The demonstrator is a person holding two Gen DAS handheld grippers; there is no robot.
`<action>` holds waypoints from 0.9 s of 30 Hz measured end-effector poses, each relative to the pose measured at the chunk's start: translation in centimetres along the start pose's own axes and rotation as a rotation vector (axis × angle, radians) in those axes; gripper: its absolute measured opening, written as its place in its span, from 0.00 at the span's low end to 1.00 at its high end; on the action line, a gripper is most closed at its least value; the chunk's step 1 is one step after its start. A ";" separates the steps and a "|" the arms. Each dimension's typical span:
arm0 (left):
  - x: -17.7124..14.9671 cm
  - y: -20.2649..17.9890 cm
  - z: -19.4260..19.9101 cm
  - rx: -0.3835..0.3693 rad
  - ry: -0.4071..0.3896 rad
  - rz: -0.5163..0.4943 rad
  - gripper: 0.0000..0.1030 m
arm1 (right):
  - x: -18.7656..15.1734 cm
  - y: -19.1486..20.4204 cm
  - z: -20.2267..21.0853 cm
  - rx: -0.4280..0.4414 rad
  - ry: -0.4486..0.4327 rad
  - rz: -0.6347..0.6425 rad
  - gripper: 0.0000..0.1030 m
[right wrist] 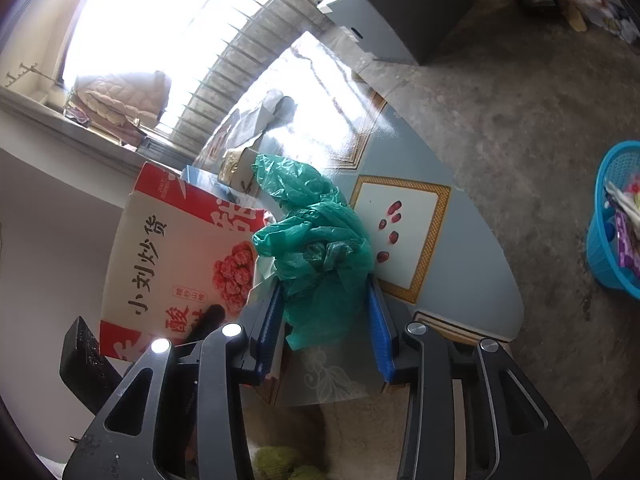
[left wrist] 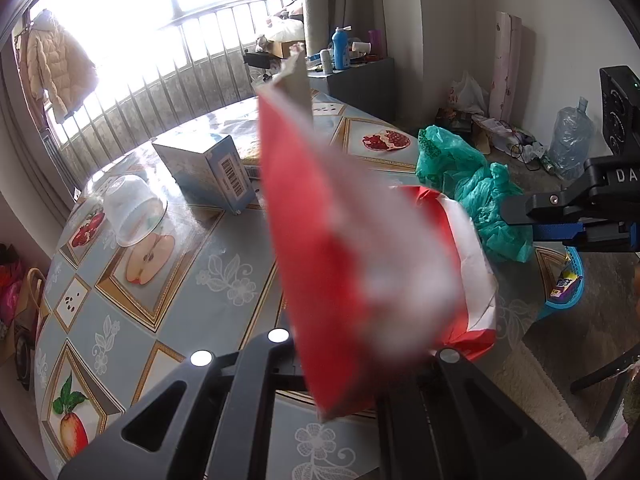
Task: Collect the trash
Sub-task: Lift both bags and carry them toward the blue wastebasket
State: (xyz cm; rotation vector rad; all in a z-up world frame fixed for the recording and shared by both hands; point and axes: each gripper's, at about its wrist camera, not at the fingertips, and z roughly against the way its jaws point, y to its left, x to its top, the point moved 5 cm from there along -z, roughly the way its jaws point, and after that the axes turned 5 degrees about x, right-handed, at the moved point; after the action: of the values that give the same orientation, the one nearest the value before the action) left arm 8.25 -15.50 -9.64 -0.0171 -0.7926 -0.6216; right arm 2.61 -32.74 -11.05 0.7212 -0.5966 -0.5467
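Red package: the red and white snack package (left wrist: pixel 360 248) fills the middle of the left wrist view, blurred by closeness, rising from between the tool's arms with its torn grey top edge uppermost. In the right wrist view it shows its printed face with red fruit, raised beside the table's near edge.
Left tool: the left tool (left wrist: pixel 360 364) is closed on the bottom end of the red package; its fingertips are hidden behind the package.
Right tool: the right tool (right wrist: pixel 326 316) stands wide apart, its blue pads on either side of the lower part of the green bag, one pad at each flank. Whether the pads touch the plastic cannot be told.
Green bag: the crumpled green plastic bag (right wrist: pixel 316 248) lies at the table's edge, just beside the red package and next to a printed panel of red seeds.
Table: the round table (left wrist: pixel 192 264) carries a blue-grey cloth with fruit pictures in gold frames.
Blue carton: a light blue carton (left wrist: pixel 212 172) with a barcode stands toward the far side of the table.
Plastic cup: a clear plastic cup (left wrist: pixel 134 210) lies on its side near the table's left edge, close to the carton.
Basket: a blue plastic basket (right wrist: pixel 614 216) with wrappers inside sits on the floor, well apart from the table.
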 end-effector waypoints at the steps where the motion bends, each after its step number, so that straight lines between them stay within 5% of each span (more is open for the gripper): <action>1: -0.1 0.0 0.1 0.001 -0.002 0.000 0.06 | 0.1 0.0 0.2 0.002 -0.003 -0.001 0.36; 18: -0.2 0.0 1.2 0.014 -0.031 0.007 0.01 | 1.2 -0.9 2.6 0.011 -0.065 -0.021 0.35; 27: 3.0 0.2 2.8 -0.030 -0.121 0.032 0.01 | 2.4 -2.4 6.5 -0.030 -0.167 -0.038 0.35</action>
State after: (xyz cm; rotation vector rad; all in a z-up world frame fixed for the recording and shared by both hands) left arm 8.06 -16.23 -5.59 -0.0957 -0.8981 -0.6069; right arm -0.65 -38.64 -8.16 0.6632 -0.7296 -0.6542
